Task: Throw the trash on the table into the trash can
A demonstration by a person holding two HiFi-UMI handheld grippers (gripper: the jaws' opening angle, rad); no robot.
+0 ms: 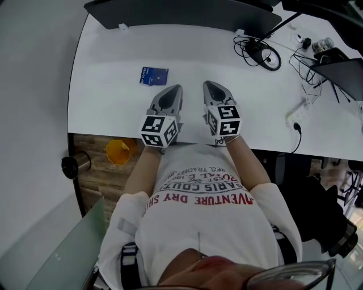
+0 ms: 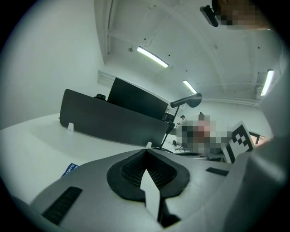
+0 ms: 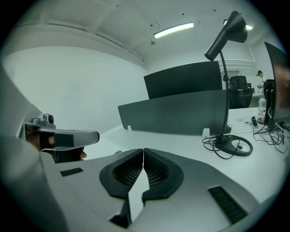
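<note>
Ahead of the left claw (image 1: 174, 90) and a little to its left, a small blue packet (image 1: 153, 75) lies flat on the white worktop (image 1: 113, 107), apart from both claws. In the left gripper view, one printed corner of the packet shows past the claw's left shoulder.

Both claws hover side by side over the worktop's near edge, pointing away from the person (image 1: 198, 226), whose forearms run back from them. The left claw is pressed together: its two dark ribbed pads meet at the tips, with nothing between them. The right claw (image 1: 211, 86), just beside it, is likewise pressed together and empty, its pads meeting along a thin seam.

Behind the left claw and to its left, below the worktop's edge, a yellow trash can (image 1: 118, 152) stands on the floor with its mouth open upward.

Far beyond both claws, a dark partition (image 1: 187, 14) stands along the back of the worktop. Off to the right of the right claw sit a lamp base (image 1: 269, 58) ringed by black cables (image 1: 245, 45) and, nearer, a white power strip (image 1: 298, 115).
</note>
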